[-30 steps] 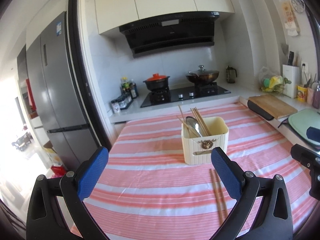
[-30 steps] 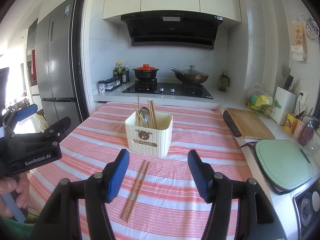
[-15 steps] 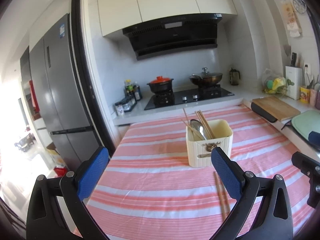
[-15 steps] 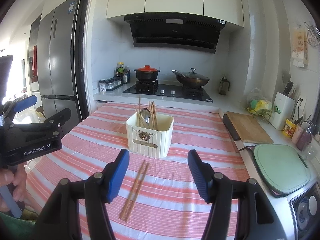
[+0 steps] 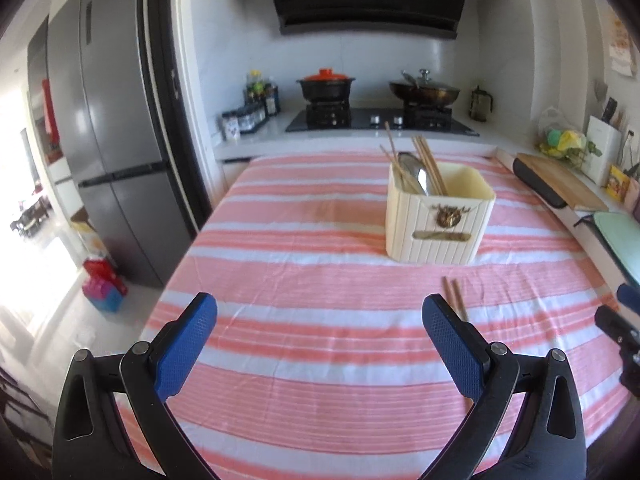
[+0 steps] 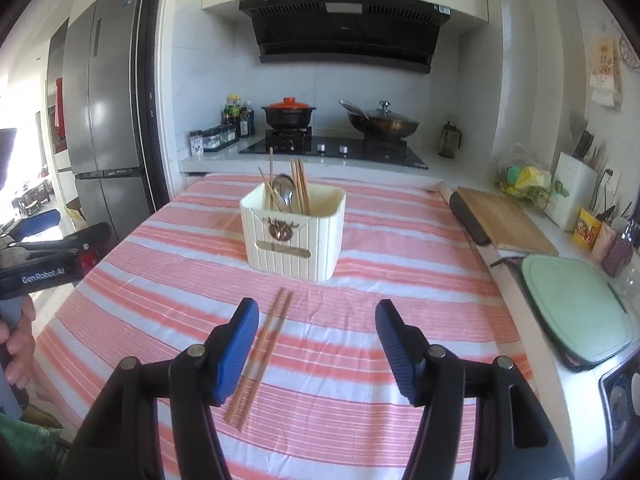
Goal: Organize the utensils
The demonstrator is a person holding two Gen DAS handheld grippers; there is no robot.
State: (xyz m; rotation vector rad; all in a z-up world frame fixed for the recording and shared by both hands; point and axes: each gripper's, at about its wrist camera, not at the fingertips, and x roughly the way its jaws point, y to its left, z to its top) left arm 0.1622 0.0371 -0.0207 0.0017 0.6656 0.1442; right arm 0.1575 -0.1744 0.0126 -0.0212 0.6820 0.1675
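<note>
A cream ribbed utensil holder (image 5: 438,218) (image 6: 294,232) stands on the pink striped tablecloth (image 5: 320,340) (image 6: 360,352). It holds several chopsticks and a metal spoon (image 6: 285,196). A loose pair of wooden chopsticks (image 6: 262,354) (image 5: 454,298) lies on the cloth in front of the holder. My right gripper (image 6: 316,312) is open and empty, with the loose pair beside its left finger. My left gripper (image 5: 320,312) is open and empty above the cloth, left of the pair. The left gripper also shows at the left edge of the right wrist view (image 6: 52,240).
A stove with a red-lidded pot (image 6: 289,114) and a wok (image 6: 384,122) stands behind the table. A fridge (image 5: 108,152) is at the left. A wooden cutting board (image 6: 504,222) and a green board (image 6: 576,304) lie on the right counter.
Both wrist views have tilted down and drawn closer to the table. The utensil holder and loose chopsticks lie where they were. Both grippers stay open.
</note>
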